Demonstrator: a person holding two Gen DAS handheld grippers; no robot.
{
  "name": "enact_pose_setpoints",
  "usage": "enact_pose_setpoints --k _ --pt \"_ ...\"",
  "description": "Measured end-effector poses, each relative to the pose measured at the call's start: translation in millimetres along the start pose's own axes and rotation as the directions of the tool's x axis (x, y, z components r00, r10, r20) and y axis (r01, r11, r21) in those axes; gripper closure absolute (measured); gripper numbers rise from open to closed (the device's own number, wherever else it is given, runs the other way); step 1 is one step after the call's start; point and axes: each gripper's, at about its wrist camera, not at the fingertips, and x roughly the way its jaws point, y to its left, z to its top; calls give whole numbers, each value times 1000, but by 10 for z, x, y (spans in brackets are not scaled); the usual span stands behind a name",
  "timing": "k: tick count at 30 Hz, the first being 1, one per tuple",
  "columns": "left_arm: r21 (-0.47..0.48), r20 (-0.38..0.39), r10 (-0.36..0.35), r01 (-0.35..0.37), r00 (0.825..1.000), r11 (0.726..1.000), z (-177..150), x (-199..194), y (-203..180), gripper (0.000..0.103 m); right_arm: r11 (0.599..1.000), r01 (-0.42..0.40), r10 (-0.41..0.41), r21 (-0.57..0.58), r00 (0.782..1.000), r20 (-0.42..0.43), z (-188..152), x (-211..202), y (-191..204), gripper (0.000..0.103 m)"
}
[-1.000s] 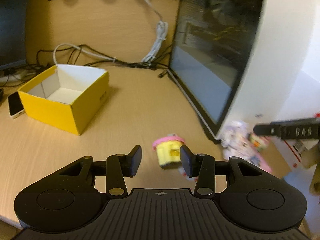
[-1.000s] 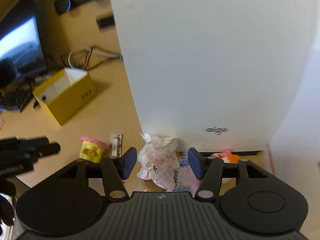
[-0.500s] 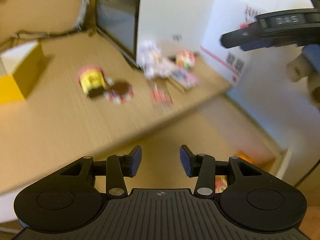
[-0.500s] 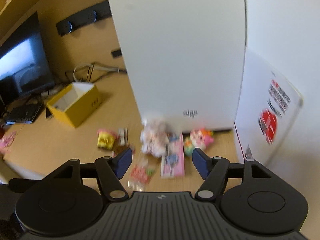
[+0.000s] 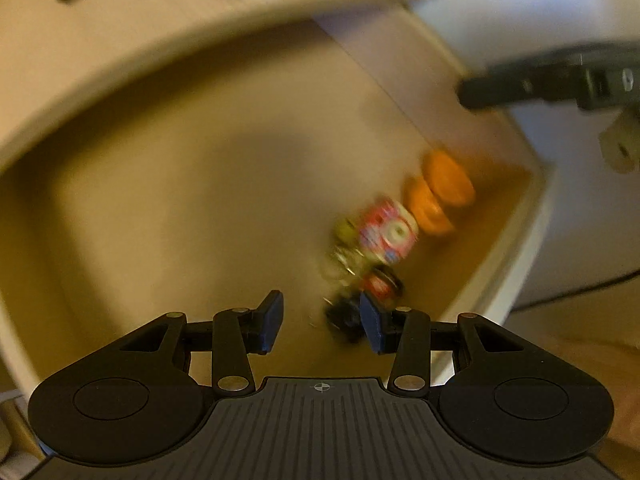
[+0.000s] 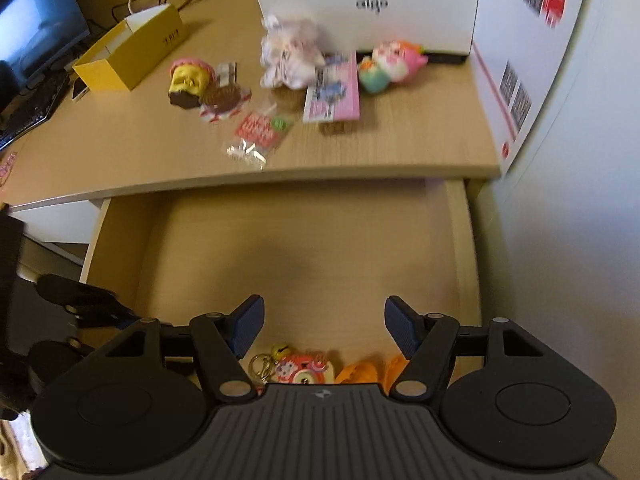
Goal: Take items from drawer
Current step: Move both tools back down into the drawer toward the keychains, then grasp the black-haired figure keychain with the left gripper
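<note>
The drawer [image 6: 300,248] stands pulled out under the desk edge. At its near end lie a pink-and-red keychain toy [image 6: 302,370] and an orange item [image 6: 360,374]. My right gripper [image 6: 324,328] hangs open and empty just above them. The blurred left wrist view looks down into the drawer [image 5: 180,200], with the orange item [image 5: 440,196], the keychain toy [image 5: 386,234], a small red-and-black piece [image 5: 382,284] and a dark clump [image 5: 344,316]. My left gripper [image 5: 320,326] is open and empty, its right finger beside the dark clump.
On the desk [image 6: 400,148] lie a yellow squishy [image 6: 188,80], a red packet [image 6: 260,130], a white plush [image 6: 290,56], a pink card [image 6: 332,94] and an owl squishy [image 6: 390,64]. A yellow box [image 6: 132,52] sits at the left, a white case [image 6: 368,4] behind.
Both grippers have pulled back from the desk top and dropped over the open drawer. The left view swung from the desk items down into the drawer. Both stayed open.
</note>
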Motion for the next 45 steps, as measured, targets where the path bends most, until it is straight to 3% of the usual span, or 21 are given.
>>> enact_pose_setpoints --k 5,10,11,14,16,18,21,24,28,30,33,35,38,40,41,42,45 --pt "23 -148 -43 47 988 999 165 346 -123 60 1000 -1 2 29 1000 -25 -5 86 -56 36" --pt "1 -224 -31 32 974 1000 274 621 -220 65 998 25 -23 57 999 -31 17 170 -149 36" --pt "0 -226 -26 27 974 1000 295 660 -217 61 998 29 -27 64 999 -32 14 185 -175 36" --pt "-11 -199 3 -5 980 1000 346 675 -207 52 996 38 -35 80 999 -36 9 230 -238 36" --pt "34 -149 129 -125 980 992 370 645 -185 76 995 43 -40 85 998 -41 10 272 -264 36" --pt "18 -96 233 -232 968 972 381 592 -80 80 995 44 -40 88 998 -44 14 328 -281 36" --pt "-135 -5 162 -161 987 978 341 355 203 80 996 24 -17 87 997 -73 10 441 -267 36" --pt "-169 18 93 -88 996 982 214 189 318 79 998 -11 20 63 989 -146 -8 628 -190 36" --pt "-237 56 125 -109 991 965 35 38 433 79 998 -47 59 46 948 -312 -74 981 1 36" --pt "-269 77 111 -87 991 959 -83 -25 497 79 1000 -17 25 23 925 -379 -104 1066 104 36" --pt "-311 132 96 -50 987 949 -210 -115 522 79 996 -79 90 44 885 -456 -144 1085 215 36" --pt "-354 170 101 -35 980 935 -298 -203 586 79 988 -107 149 111 841 -520 -173 1212 268 36" --pt "-404 206 119 -27 971 914 -453 -283 606 79 988 -99 154 123 778 -609 -231 1482 414 38" --pt "-423 219 130 -26 967 906 -537 -370 645 79 990 -96 140 103 745 -652 -249 1648 512 47" --pt "-435 224 134 -24 965 900 -573 -398 669 79 991 -93 134 97 742 -656 -234 1701 556 49" --pt "-447 229 140 -24 963 894 -589 -414 685 79 989 -98 149 115 756 -637 -186 1729 592 52" --pt "-483 238 160 -26 958 875 -643 -459 779 79 978 -152 199 140 875 -441 72 1572 666 56"
